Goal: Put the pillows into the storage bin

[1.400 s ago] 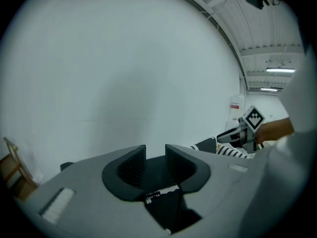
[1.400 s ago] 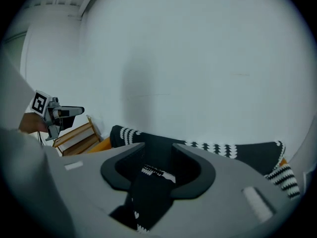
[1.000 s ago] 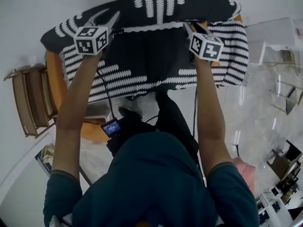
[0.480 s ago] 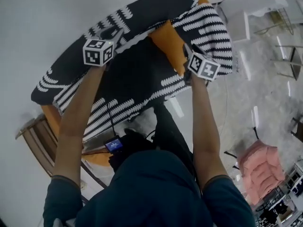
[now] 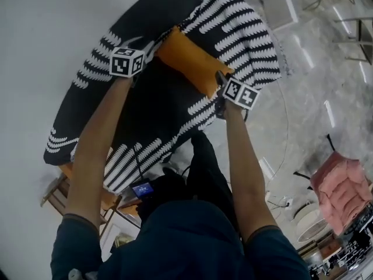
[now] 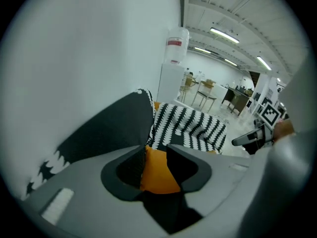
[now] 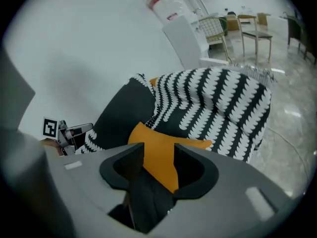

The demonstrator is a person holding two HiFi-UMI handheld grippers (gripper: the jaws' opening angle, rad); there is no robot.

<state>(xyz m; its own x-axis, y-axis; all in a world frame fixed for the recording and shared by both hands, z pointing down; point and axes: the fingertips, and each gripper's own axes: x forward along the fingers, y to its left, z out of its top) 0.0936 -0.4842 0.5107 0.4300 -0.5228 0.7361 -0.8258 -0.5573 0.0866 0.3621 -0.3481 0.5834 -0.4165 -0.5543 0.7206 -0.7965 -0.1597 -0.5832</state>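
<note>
Soft matt cloth on the black-and-white pillow [image 5: 239,28], smooth orange pillow [image 5: 189,63] cloth, glossy floor [image 5: 326,98]

The left gripper [image 6: 155,157] has its 2 dark pads pressed on the orange pillow [image 6: 158,175], and the jaws have just eased slightly wider. Beyond them, black-and-white patterned fabric [image 6: 190,125] lies against a white wall [image 6: 74,58], with the right gripper [image 6: 243,139] at the right edge. Farther back stand a white cabinet [image 6: 171,86] topped by a red-labelled bottle [image 6: 176,44], and chairs [image 6: 204,90].
</note>
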